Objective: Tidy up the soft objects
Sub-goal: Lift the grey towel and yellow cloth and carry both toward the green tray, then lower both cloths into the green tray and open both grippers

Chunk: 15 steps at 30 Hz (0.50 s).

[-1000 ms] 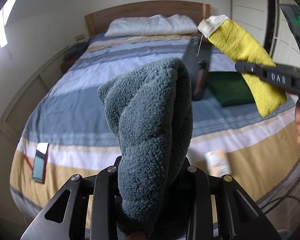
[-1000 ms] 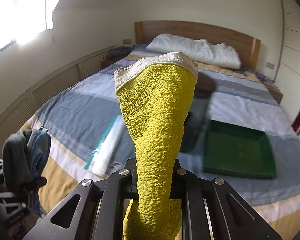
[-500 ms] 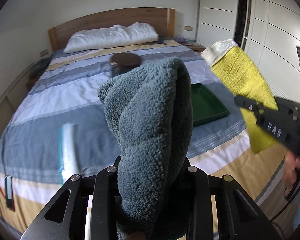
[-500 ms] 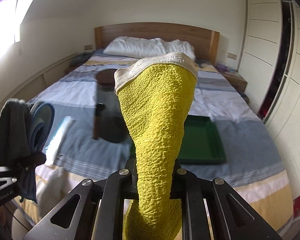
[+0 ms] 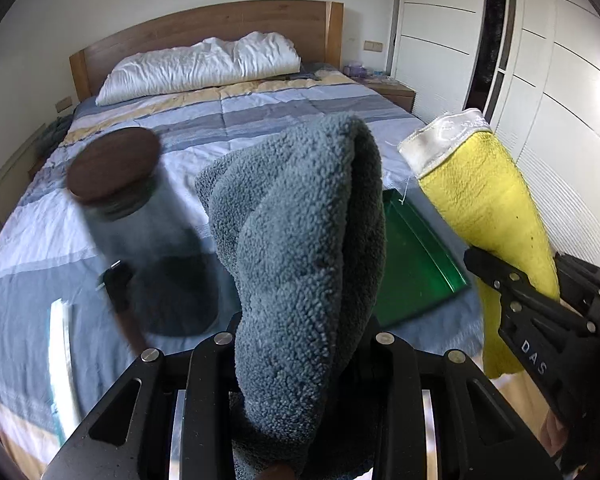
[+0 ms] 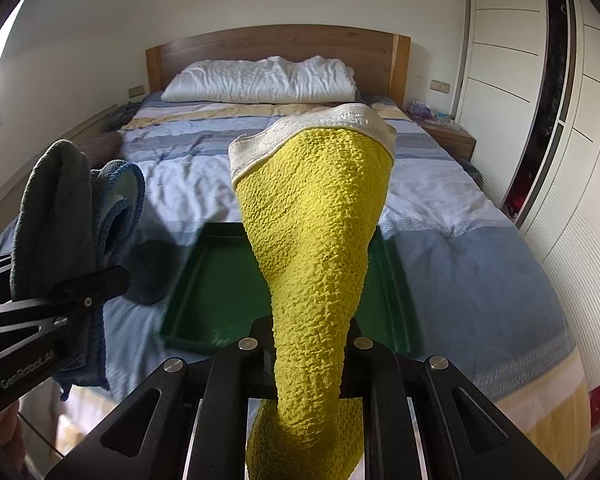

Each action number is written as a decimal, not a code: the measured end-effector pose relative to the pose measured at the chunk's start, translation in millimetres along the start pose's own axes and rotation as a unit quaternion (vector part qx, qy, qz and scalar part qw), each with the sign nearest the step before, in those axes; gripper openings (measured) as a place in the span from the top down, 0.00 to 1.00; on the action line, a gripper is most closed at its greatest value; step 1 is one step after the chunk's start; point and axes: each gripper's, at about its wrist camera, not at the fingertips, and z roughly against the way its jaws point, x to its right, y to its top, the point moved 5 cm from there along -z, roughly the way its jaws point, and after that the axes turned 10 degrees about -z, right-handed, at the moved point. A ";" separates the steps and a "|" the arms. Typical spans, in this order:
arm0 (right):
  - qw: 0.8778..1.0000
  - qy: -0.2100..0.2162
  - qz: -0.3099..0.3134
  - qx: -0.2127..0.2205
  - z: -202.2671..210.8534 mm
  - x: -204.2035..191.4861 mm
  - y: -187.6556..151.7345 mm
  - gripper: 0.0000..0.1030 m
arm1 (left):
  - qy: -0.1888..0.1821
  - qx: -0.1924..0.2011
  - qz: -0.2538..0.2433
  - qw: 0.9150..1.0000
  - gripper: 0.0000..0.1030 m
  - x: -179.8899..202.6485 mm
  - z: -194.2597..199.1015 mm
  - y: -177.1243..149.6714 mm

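Note:
My left gripper [image 5: 300, 344] is shut on a grey-blue fleece cloth [image 5: 304, 248] that stands up between its fingers and fills the middle of the left wrist view; the cloth also shows in the right wrist view [image 6: 56, 216]. My right gripper [image 6: 306, 344] is shut on a yellow textured cloth [image 6: 316, 240] with a white band on top, also seen at the right of the left wrist view [image 5: 488, 216]. Both are held above the bed, near a green tray [image 6: 204, 300] lying on the striped cover [image 6: 440, 208].
A glass jar with a dark wooden lid [image 5: 116, 168] stands blurred on the bed left of the tray [image 5: 416, 264]. A white pillow [image 6: 260, 80] lies at the wooden headboard. White wardrobe doors [image 6: 540, 80] line the right side. A nightstand [image 6: 448, 136] stands beside the bed.
Both grippers have swung to the right along the bed with their cloths still held. The green tray has come to the centre under them and looks closer.

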 end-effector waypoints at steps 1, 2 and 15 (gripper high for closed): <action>1.000 -0.003 0.000 -0.001 -10.1 1.2 3.8 0.87 | 0.005 -0.002 0.000 1.000 0.73 0.2 -6.9 2.4; 1.000 -0.005 0.000 -0.002 -20.4 -1.7 7.3 0.87 | 0.009 -0.004 -0.001 1.000 0.73 1.1 -14.9 5.4; 0.997 0.010 0.006 -0.072 -142.9 -7.7 29.8 0.87 | 0.042 -0.084 0.027 0.995 0.73 -0.8 -127.3 15.1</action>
